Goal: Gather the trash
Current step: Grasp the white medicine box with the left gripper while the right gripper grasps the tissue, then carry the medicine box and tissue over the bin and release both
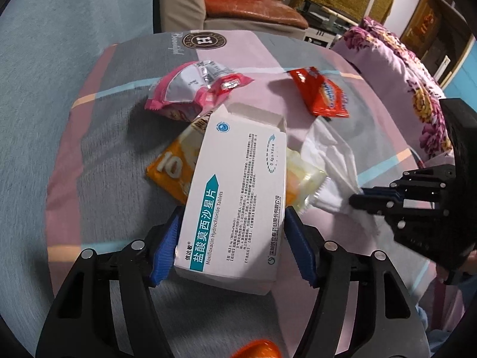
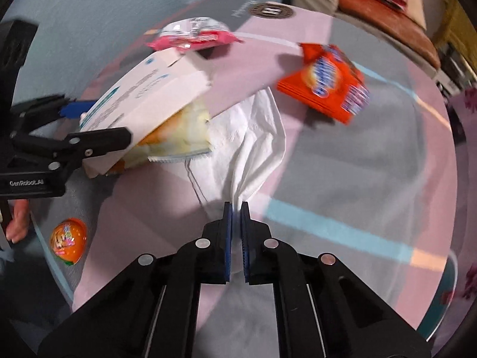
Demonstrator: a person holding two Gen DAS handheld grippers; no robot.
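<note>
While left hand-held gripper point(image 1: 232, 238) clamps medicine box point(image 1: 235, 197) and right hand-held gripper point(image 2: 236, 232) pinches tissue point(image 2: 253, 140), pink wrapper point(image 1: 193, 89), red packet point(image 1: 322, 92), orange capsule point(image 2: 68, 241) remain on desk point(image 1: 98, 137).

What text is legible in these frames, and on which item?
White cardboard medicine box: "盐酸莫西沙星片", "Moxifloxacin Hydrochloride Tablets"; fine print too small.
Orange flat snack packet: "10".
Striped pink-grey tablecloth: "H" crest, script "Beautiful".
Black left gripper body, right wrist view: "GenRobot.AI".
Red-orange snack bag, pink wrapper, orange round capsule: blurred, unreadable.
</note>
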